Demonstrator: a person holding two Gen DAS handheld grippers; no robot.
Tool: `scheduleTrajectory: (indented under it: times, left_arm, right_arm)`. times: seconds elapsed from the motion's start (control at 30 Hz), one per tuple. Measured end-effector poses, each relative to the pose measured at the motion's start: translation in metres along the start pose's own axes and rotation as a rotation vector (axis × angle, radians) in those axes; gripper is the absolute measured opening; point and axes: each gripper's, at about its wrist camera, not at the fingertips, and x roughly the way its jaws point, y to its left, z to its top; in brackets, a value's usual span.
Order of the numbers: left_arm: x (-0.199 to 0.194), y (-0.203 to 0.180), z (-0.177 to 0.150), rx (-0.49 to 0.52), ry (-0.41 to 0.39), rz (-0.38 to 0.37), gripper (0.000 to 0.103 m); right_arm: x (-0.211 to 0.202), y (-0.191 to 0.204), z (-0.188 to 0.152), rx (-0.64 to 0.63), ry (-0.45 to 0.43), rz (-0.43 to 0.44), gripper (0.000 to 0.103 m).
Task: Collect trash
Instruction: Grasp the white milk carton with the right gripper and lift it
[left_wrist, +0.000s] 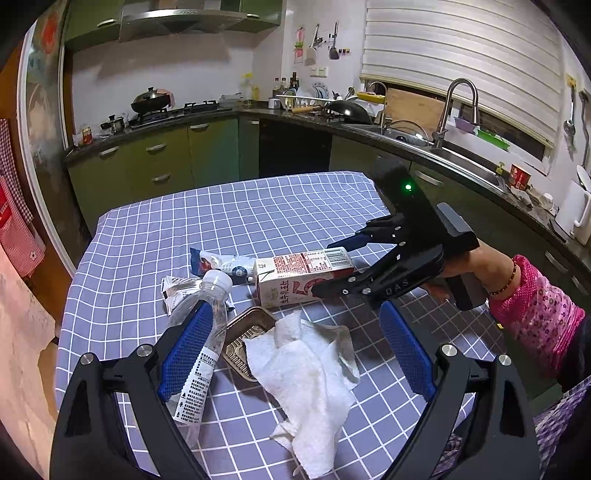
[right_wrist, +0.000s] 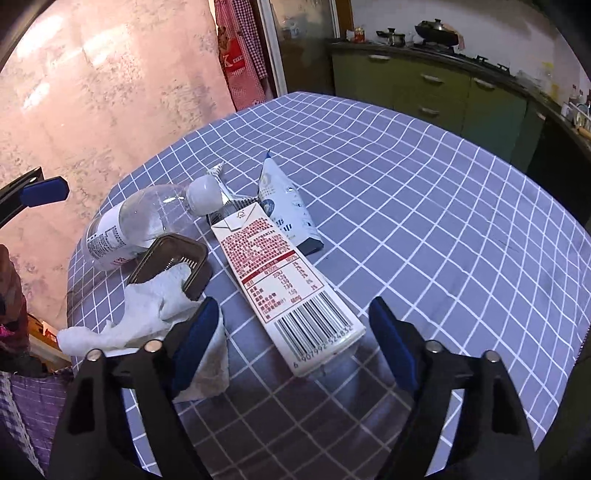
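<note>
Milk carton (right_wrist: 280, 273) flat beside clear bottle (right_wrist: 136, 225), foil tray (right_wrist: 170, 258), crumpled tissue (left_wrist: 310, 373), wrappers (right_wrist: 288, 206).

Checked tablecloth (left_wrist: 258, 206) covers table. Beyond far edge: green cabinets (left_wrist: 159, 155), wok (left_wrist: 149, 101) on stove, sink tap (left_wrist: 456, 107), red apron (right_wrist: 240, 55).

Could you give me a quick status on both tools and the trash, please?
Left tool open over paper towel. Right tool open, straddling milk carton, not gripping. Bottle, foil tray crowd alongside.
</note>
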Motion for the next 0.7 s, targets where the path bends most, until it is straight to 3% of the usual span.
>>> scheduleTrajectory:
  times: [0.13,0.23,0.3,0.7]
  left_arm:
    - [0.001,-0.001,0.0,0.0,0.002,0.0,0.09]
    - [0.002,-0.001,0.0,0.001,0.002,0.0,0.091]
    - [0.001,-0.001,0.0,0.002,0.001,0.0,0.091]
    - [0.001,-0.007,-0.001,0.017,-0.002,-0.004,0.09]
  right_arm:
    - [0.007,0.002,0.0,0.0,0.01,0.024,0.066]
    - [0.006,0.005,-0.003,-0.001,0.009,0.034,0.045]
    - [0.004,0.007,-0.006,0.004,0.004,0.036,0.037]
    - [-0.027,0.021,-0.037,0.061,-0.019,0.003,0.035]
